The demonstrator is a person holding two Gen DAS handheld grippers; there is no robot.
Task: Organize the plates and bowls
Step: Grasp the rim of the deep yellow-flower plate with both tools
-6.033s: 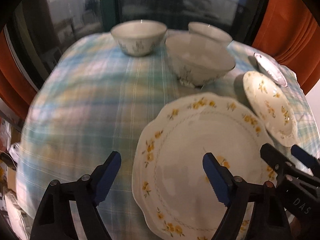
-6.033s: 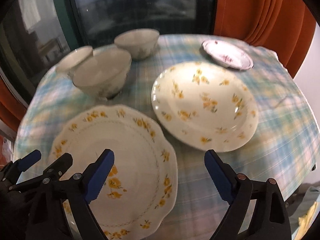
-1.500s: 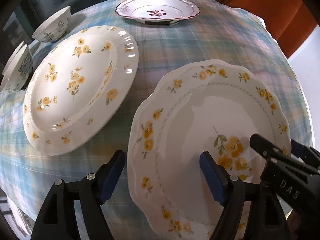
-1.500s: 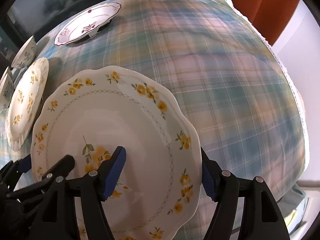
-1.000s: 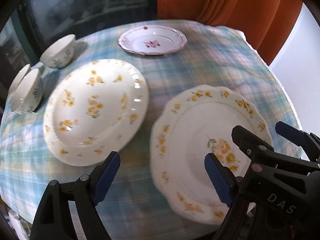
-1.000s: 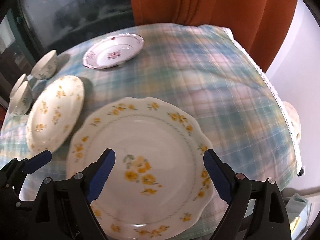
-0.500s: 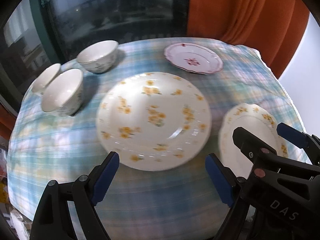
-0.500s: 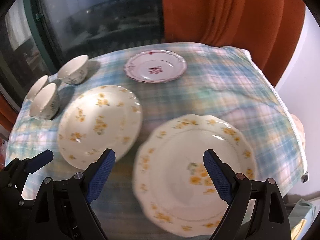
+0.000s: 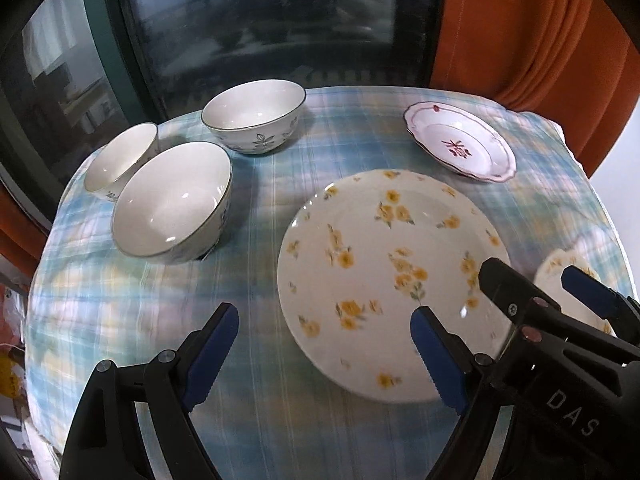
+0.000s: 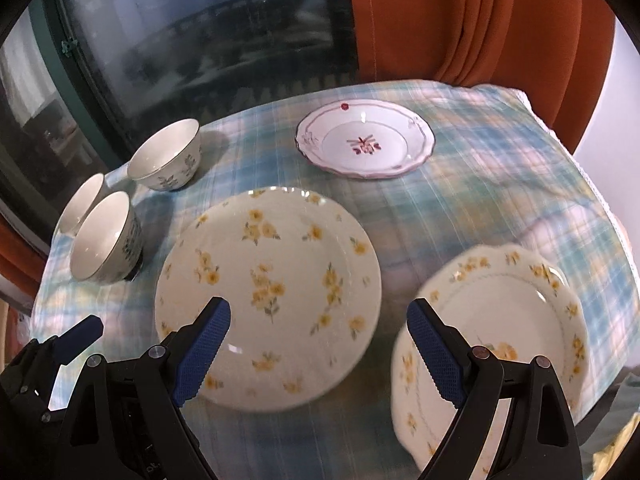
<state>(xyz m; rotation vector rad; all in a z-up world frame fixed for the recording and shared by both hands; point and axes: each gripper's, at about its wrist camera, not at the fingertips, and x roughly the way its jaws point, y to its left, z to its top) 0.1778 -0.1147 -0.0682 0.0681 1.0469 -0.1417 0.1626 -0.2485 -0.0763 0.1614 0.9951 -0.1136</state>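
Both grippers are hanging out at the near edge of the tabletop (image 10: 500, 184), which is wearing a blue-green plaid cloth. The left gripper (image 9: 324, 354) is sitting wide apart with nothing between its blue pads, and its right pad is overlapping the near rim of the round yellow-flower plate (image 9: 384, 276) in the left wrist view. The right gripper (image 10: 316, 344) is spread wide too, also carrying nothing, with its jaws hovering over the gap between that round plate (image 10: 272, 280) and the scalloped yellow-flower plate (image 10: 504, 320).

The scalloped plate is lying flat at the near right corner of the tabletop, just beside the round one but not touching it, as far as the right wrist view is showing. In the left wrist view only a sliver of it (image 9: 560, 268) is peeking out behind the right gripper's body.

Going further back on the left, three white bowls with blue leaf prints are sitting upright: the nearest bowl (image 9: 172, 200) is right up against a smaller-looking one (image 9: 120, 160) behind it, and the third bowl (image 9: 256, 116) is standing a bit apart, closer to the window (image 9: 260, 28).

Far right, the small red-pattern plate (image 10: 366, 144) is sitting alone, well apart from the bowls, with an orange curtain (image 10: 460, 20) hanging behind it.
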